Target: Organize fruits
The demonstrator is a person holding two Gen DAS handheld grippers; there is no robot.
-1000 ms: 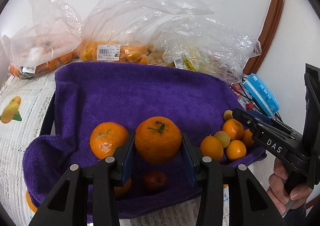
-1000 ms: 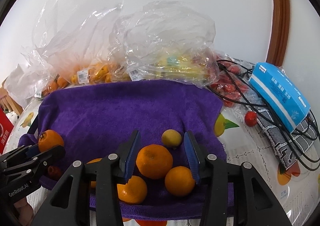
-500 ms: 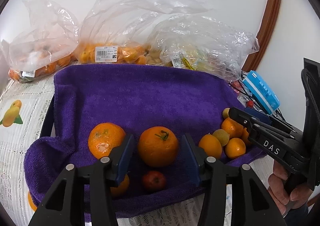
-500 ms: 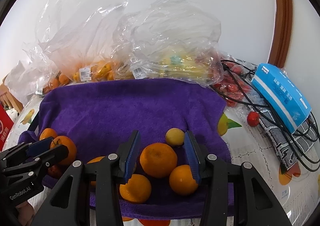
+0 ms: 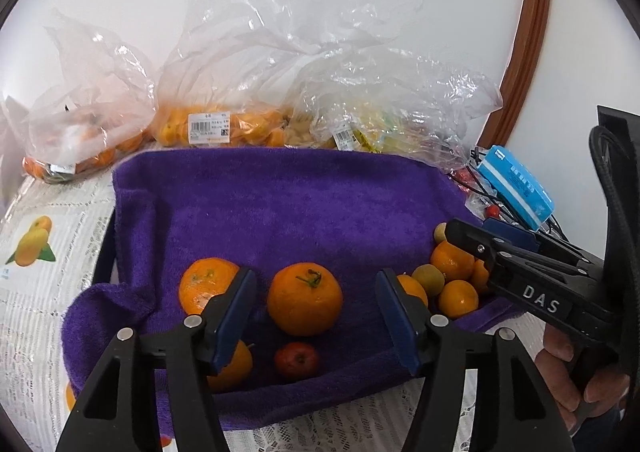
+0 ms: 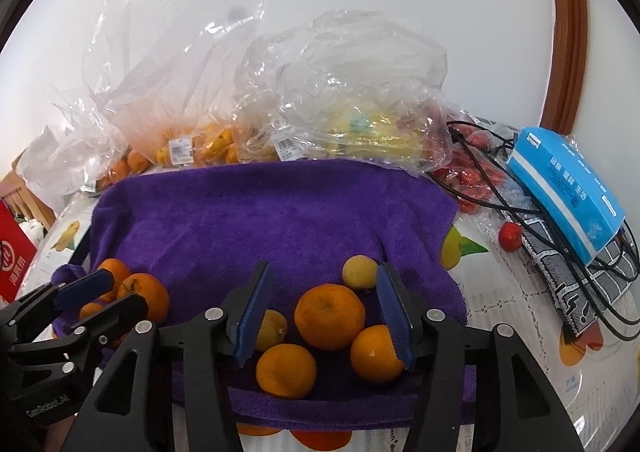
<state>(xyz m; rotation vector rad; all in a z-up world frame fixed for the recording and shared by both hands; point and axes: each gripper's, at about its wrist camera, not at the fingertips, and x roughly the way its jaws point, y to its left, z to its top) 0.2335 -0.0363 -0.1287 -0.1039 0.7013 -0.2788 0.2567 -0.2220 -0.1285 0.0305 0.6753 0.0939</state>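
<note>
A purple towel (image 5: 288,212) lies over a tray. At its left end a stemmed orange (image 5: 305,299) rests on the towel beside another orange (image 5: 202,288) and a small red fruit (image 5: 297,361). My left gripper (image 5: 316,312) is open, its jaws apart on either side of the stemmed orange without touching it. At the right end lie several oranges (image 6: 329,316) and a small yellow fruit (image 6: 359,272). My right gripper (image 6: 326,312) is open and empty above that group; it also shows in the left wrist view (image 5: 496,248).
Clear plastic bags of oranges (image 5: 212,124) and yellow fruit (image 6: 360,124) stand behind the towel by the wall. A blue box (image 6: 564,188), black cables and loose red fruits (image 6: 511,236) lie to the right. A red box (image 6: 12,256) is at far left.
My left gripper opened and let go of the stemmed orange, which now rests on the towel, and drew back a little. The right gripper shifted slightly.
</note>
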